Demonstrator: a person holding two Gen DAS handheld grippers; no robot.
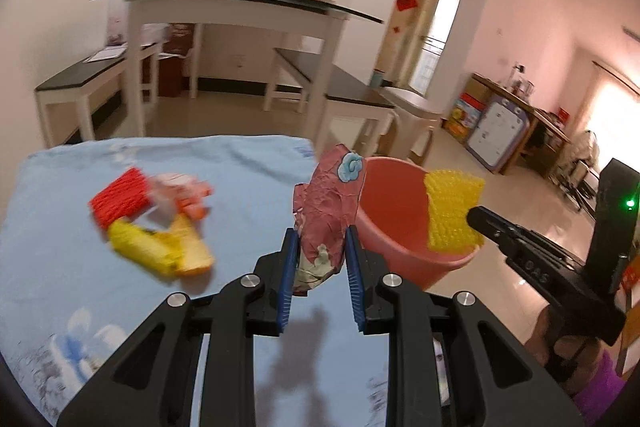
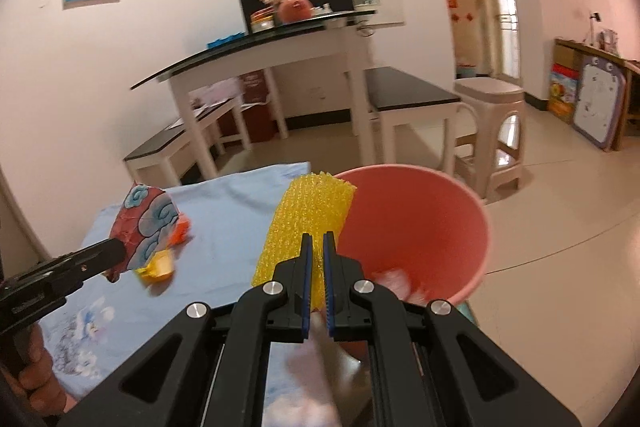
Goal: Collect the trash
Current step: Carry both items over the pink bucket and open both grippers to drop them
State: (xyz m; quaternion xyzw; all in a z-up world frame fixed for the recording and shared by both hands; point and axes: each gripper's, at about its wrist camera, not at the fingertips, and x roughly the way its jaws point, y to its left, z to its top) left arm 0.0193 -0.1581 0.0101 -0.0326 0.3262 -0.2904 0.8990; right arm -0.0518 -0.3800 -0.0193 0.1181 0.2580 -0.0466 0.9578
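My left gripper (image 1: pixel 320 247) is shut on a crumpled red patterned wrapper (image 1: pixel 328 203), held above the blue cloth just left of the pink bucket (image 1: pixel 392 227); the wrapper also shows in the right wrist view (image 2: pixel 144 223). My right gripper (image 2: pixel 317 247) is shut on a yellow foam net (image 2: pixel 308 223), held over the bucket's (image 2: pixel 420 227) near left rim; the net also shows in the left wrist view (image 1: pixel 452 211). Loose trash lies on the cloth: a red foam net (image 1: pixel 120 197), a yellow foam net (image 1: pixel 140 247) and orange-and-white wrappers (image 1: pixel 184 199).
The blue cloth (image 1: pixel 200 307) covers the work surface. Pale trash lies in the bucket's bottom (image 2: pixel 396 279). Behind stand a white table with a dark top (image 1: pixel 240 3), benches (image 1: pixel 80 83) and a beige plastic stool (image 2: pixel 492 119). Tiled floor lies to the right.
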